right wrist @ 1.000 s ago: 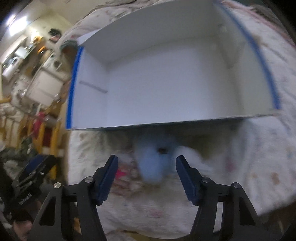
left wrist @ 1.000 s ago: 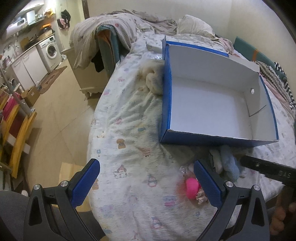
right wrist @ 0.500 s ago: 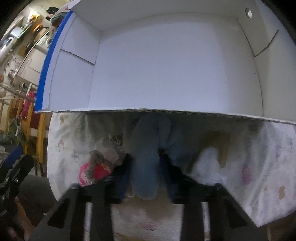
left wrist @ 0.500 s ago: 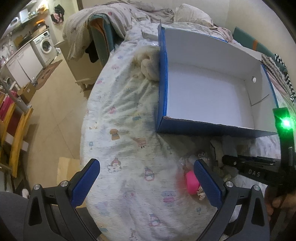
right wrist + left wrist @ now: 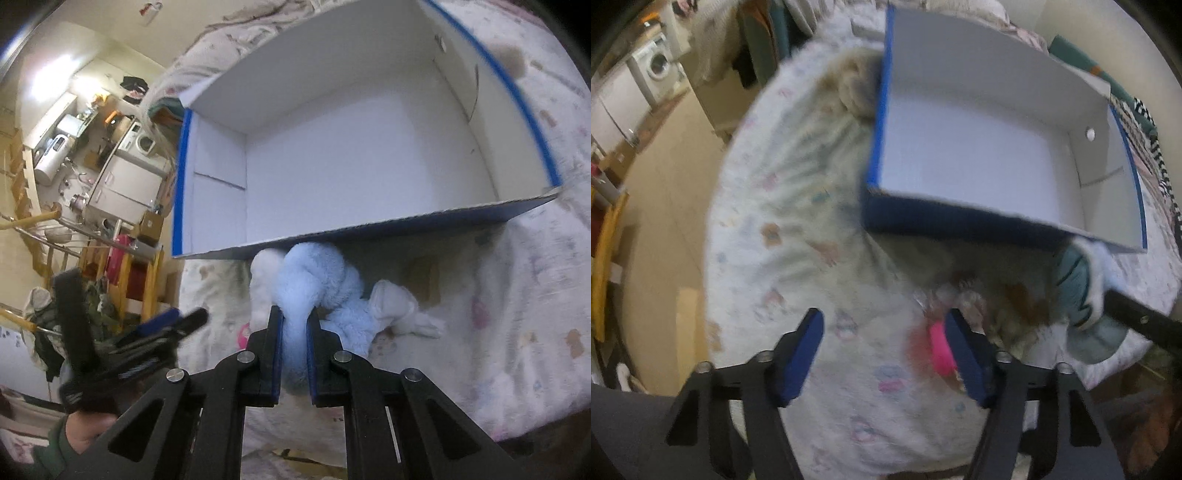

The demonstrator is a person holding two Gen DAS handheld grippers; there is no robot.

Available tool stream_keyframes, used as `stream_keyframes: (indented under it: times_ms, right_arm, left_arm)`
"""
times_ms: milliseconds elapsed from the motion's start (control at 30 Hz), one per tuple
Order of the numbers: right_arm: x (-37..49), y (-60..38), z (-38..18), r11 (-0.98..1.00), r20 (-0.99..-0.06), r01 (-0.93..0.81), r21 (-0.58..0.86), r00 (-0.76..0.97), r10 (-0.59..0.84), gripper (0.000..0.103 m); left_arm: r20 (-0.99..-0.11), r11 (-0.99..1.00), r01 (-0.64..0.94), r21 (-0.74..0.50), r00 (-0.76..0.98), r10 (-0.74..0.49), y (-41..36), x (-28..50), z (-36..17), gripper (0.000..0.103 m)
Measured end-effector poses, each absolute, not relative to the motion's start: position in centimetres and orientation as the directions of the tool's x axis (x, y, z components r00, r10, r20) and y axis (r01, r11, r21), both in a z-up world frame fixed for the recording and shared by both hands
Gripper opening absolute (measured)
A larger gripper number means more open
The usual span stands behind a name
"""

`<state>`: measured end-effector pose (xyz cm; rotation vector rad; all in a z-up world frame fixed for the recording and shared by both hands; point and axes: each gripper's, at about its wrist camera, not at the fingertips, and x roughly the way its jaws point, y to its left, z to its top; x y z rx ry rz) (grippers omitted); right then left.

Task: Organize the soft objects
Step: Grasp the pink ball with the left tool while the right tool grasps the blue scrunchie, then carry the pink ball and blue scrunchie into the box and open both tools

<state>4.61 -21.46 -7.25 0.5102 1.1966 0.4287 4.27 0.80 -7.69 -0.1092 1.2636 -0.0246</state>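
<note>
Right gripper [image 5: 294,321] squeezed tight on a blue plush [image 5: 317,280], pads pressing into its fluffy middle. Plush up off the sheet [image 5: 535,295], just in front of the box [image 5: 332,166], top bumping the near wall. White floppy bits [image 5: 399,310] hanging off its side. Seen from the left wrist too: same plush [image 5: 1082,291] at the right, by the box corner, with the dark arm of the other gripper poking in.

Left gripper [image 5: 886,350] wide open, holding nothing, above the sheet [image 5: 798,229]. Right next to its right pad, a small pink toy [image 5: 940,347] lying on the sheet, partly hidden. Hard to tell what else sits in that little pile, too blurry.

Box [image 5: 979,155] white inside, blue outside, open on top, sitting on the bed. Nothing soft inside. A cream fluffy thing [image 5: 855,88] tucked against the far left wall of the box, outside.

Washing machine [image 5: 655,66] far off to the left.
</note>
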Motion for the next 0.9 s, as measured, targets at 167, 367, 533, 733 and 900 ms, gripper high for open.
stream_keyframes:
  times_ms: [167,367,533,733,900]
  right_arm:
    - [4.5,-21.8,-6.8,0.803,-0.754,-0.033,0.595,0.321,0.572,0.013]
    - [4.5,-22.3,-7.0,0.810,-0.763,-0.031,0.586,0.317,0.564,0.013]
    - [4.5,-22.3,-7.5,0.812,-0.769,-0.025,0.582,0.308,0.561,0.013]
    - [4.7,-22.0,-7.9,0.819,-0.777,-0.029,0.573,0.299,0.554,0.013]
    - [4.7,-22.0,-8.4,0.816,-0.780,-0.021,0.578,0.282,0.559,0.013]
  left_arm:
    - [-0.963,0.984,-0.061,-0.166,0.226,-0.149,0.0,4.5,-9.4,0.058]
    - [-0.969,0.974,-0.083,-0.211,0.147,-0.197,-0.8,4.7,-11.2,0.042]
    - [-0.965,0.964,-0.084,-0.252,0.100,-0.243,-1.6,5.0,-12.5,0.027]
    - [-0.963,0.975,-0.057,-0.216,0.178,-0.203,-1.6,4.8,-10.5,0.019]
    - [-0.956,0.996,-0.038,-0.085,0.285,-0.070,-0.6,3.4,-8.4,0.019]
